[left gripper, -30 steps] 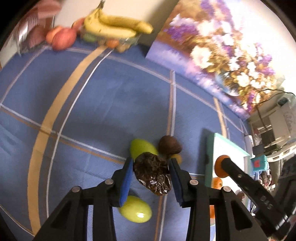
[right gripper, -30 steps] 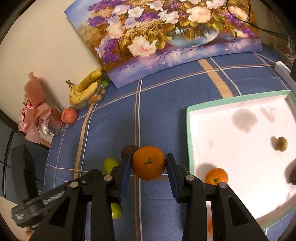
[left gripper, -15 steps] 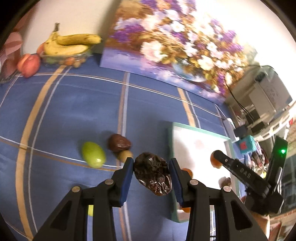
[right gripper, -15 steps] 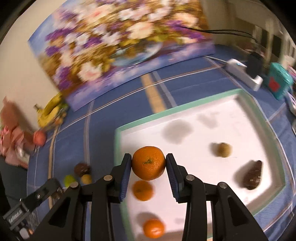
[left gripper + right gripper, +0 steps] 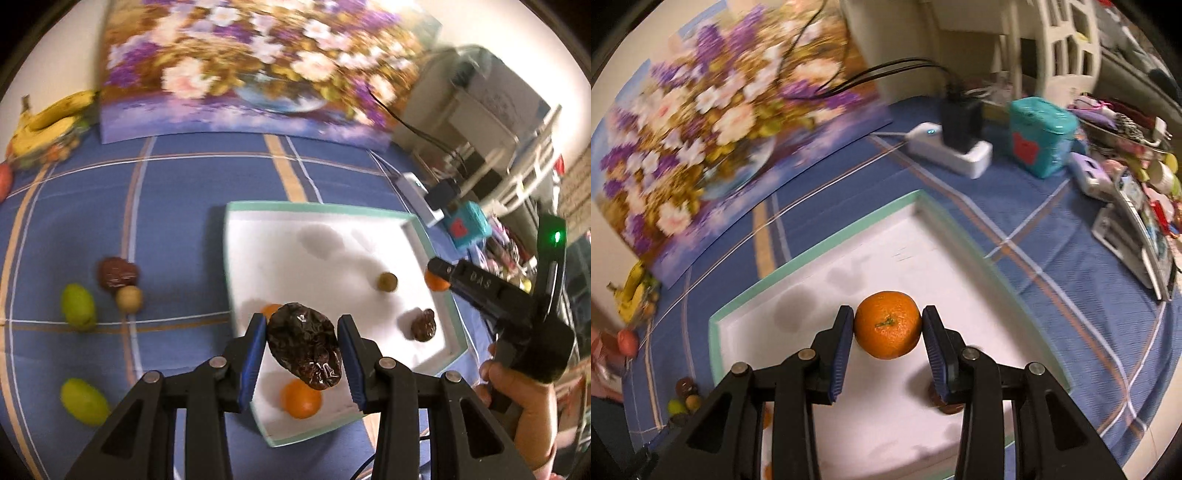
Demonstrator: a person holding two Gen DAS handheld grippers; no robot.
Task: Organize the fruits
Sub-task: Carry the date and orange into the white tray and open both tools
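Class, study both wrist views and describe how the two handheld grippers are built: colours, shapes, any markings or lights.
Each gripper, left gripper and right gripper, has black angular arms with silver rivets and blue ribbed pads. In the left view, the right gripper's body shows faint lettering and a green light.

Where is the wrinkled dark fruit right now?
In the left wrist view, the wrinkled dark fruit is clamped in the left tool, above the white tray, near two oranges.
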